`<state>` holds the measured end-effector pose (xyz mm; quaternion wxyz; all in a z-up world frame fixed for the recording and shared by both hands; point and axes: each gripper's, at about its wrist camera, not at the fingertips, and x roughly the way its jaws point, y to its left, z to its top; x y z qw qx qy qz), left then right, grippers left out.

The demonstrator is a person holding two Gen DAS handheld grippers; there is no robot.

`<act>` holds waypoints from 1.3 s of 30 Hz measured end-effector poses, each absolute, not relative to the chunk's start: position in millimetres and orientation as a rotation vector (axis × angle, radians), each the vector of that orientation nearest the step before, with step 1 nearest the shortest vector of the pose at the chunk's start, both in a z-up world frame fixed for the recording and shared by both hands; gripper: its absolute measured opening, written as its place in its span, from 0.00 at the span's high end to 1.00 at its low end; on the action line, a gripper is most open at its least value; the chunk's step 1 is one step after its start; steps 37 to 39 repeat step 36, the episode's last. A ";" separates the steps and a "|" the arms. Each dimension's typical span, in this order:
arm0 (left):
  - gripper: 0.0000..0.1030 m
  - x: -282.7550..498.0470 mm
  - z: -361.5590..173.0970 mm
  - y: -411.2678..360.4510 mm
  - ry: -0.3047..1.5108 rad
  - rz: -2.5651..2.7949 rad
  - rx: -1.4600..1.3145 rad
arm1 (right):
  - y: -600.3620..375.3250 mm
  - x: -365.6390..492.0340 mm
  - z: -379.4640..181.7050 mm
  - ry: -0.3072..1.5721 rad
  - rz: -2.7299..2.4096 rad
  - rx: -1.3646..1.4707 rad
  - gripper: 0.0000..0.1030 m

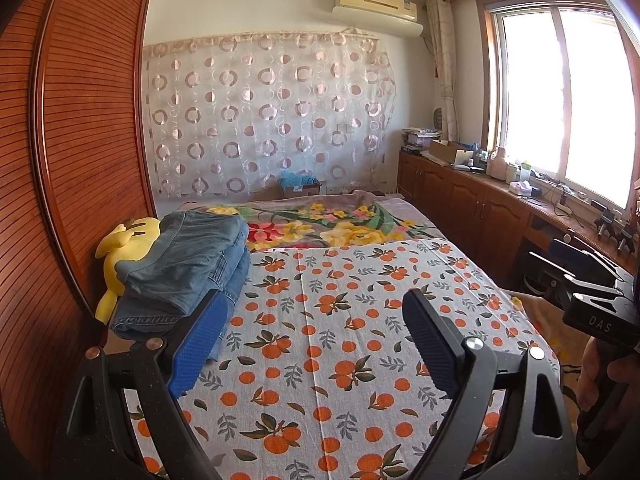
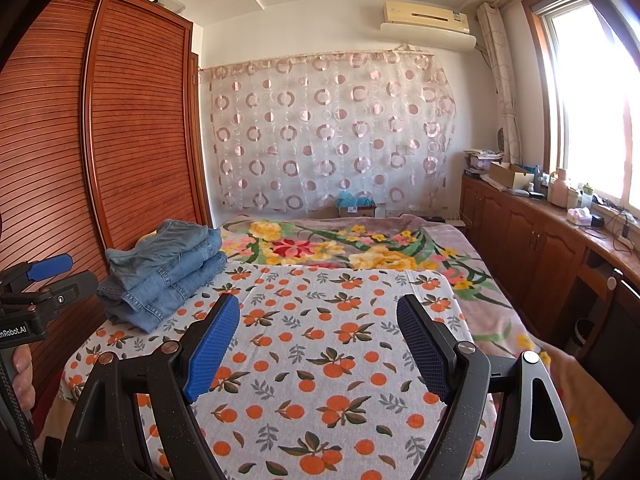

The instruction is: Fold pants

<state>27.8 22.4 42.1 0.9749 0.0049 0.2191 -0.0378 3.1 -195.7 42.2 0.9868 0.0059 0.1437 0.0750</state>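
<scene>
Lying crosswise, folded jeans [image 2: 164, 276]

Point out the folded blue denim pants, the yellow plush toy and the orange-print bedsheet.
Folded blue denim pants [image 2: 168, 272]: right wrist view, on the middle of the stack's side.
Yellow plush toy [image 1: 128, 242]: left wrist view, on its body behind the pants.
Orange-print white bedsheet [image 2: 320, 332]: right wrist view, on bare cloth between the claw's fingers.

Both grippers: black angular frames, silver round screws, blue ribbed pads [image 2: 214, 350]. White lettering on body [image 1: 600, 326]. Braided cable [image 2: 16, 420] along handle.
</scene>
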 end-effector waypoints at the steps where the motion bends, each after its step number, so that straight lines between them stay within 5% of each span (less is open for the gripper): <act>1: 0.13 28.0 42.1 22.4 0.442 -0.077 0.010 | -195.8 3.0 42.0 0.289 0.150 0.011 0.20; 39: 0.13 26.3 40.2 21.7 0.437 -0.077 0.014 | -197.4 1.0 41.0 0.294 0.148 0.019 0.20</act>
